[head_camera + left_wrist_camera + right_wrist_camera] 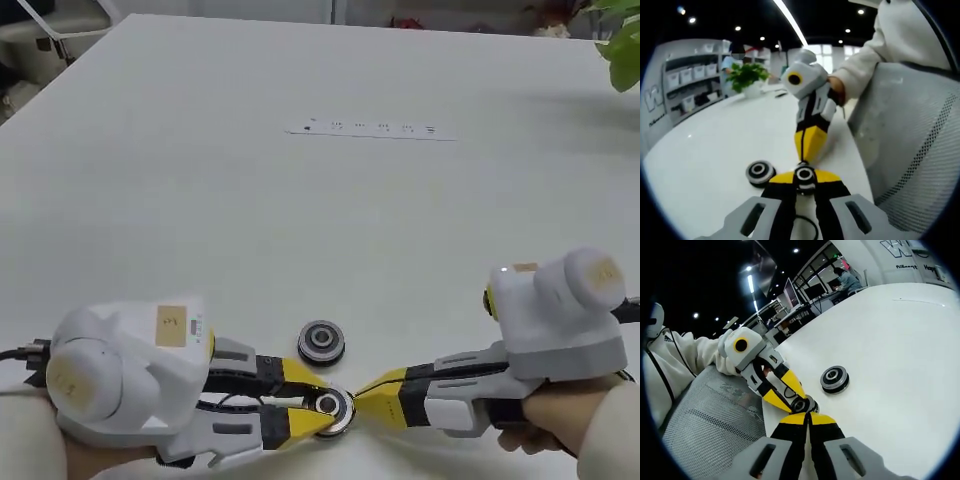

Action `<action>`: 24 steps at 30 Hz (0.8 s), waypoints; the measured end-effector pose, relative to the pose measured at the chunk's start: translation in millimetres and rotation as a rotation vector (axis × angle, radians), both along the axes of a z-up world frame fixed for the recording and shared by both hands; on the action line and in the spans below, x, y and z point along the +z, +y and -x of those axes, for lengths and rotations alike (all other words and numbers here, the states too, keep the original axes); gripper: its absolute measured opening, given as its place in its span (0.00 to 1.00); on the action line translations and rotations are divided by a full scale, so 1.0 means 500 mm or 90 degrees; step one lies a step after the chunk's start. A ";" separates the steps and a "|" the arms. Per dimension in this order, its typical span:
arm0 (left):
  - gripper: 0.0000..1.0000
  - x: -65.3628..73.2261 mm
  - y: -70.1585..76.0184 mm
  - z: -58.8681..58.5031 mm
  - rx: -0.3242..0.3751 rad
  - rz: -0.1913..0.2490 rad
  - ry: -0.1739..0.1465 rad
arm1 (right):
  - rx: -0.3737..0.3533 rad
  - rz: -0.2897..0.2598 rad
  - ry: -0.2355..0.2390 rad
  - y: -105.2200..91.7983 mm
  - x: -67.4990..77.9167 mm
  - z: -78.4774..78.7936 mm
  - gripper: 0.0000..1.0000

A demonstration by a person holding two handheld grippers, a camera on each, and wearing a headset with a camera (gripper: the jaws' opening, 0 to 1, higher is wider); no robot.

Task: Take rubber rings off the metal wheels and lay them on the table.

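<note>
You are clamping the left gripper (322,406) on a metal wheel (333,406) at the near edge of the white table (300,220), its yellow jaw tips sitting on opposite sides of the wheel and narrowed to the wheel's width. In the left gripper view, the left gripper (805,176) is holding the metal wheel (805,178) between its tips just above the tabletop, bore facing the camera. You are bringing the right gripper (358,392) in from the opposite side, and its jaws are pressing together with no visible gap, their tips touching the wheel's rim. I cannot tell whether they are pinching anything there. In the right gripper view, the right gripper (809,415) is pointing its closed tips at the metal wheel (803,404), with the left gripper (798,400) facing it from beyond. In the left gripper view, the right gripper (806,156) is pointing down onto the wheel from above. A second wheel (321,342) is lying flat on the table just beyond the held one, apart from both grippers, wearing a dark outer ring (834,389). A mesh chair back (910,140) is standing beside the table's edge.
</note>
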State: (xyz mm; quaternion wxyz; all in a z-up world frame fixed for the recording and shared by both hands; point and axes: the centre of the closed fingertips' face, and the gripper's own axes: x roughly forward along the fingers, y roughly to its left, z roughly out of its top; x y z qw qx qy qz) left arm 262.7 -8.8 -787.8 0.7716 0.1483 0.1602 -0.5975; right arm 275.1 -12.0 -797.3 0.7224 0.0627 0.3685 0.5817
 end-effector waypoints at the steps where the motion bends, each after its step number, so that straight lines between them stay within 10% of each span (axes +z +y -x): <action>1: 0.13 0.000 0.000 0.000 0.000 0.000 -0.001 | 0.000 0.000 0.000 0.001 0.001 0.000 0.00; 24: 0.13 -0.003 0.005 -0.002 -0.001 0.000 -0.003 | 0.006 0.008 -0.012 0.007 0.005 0.006 0.00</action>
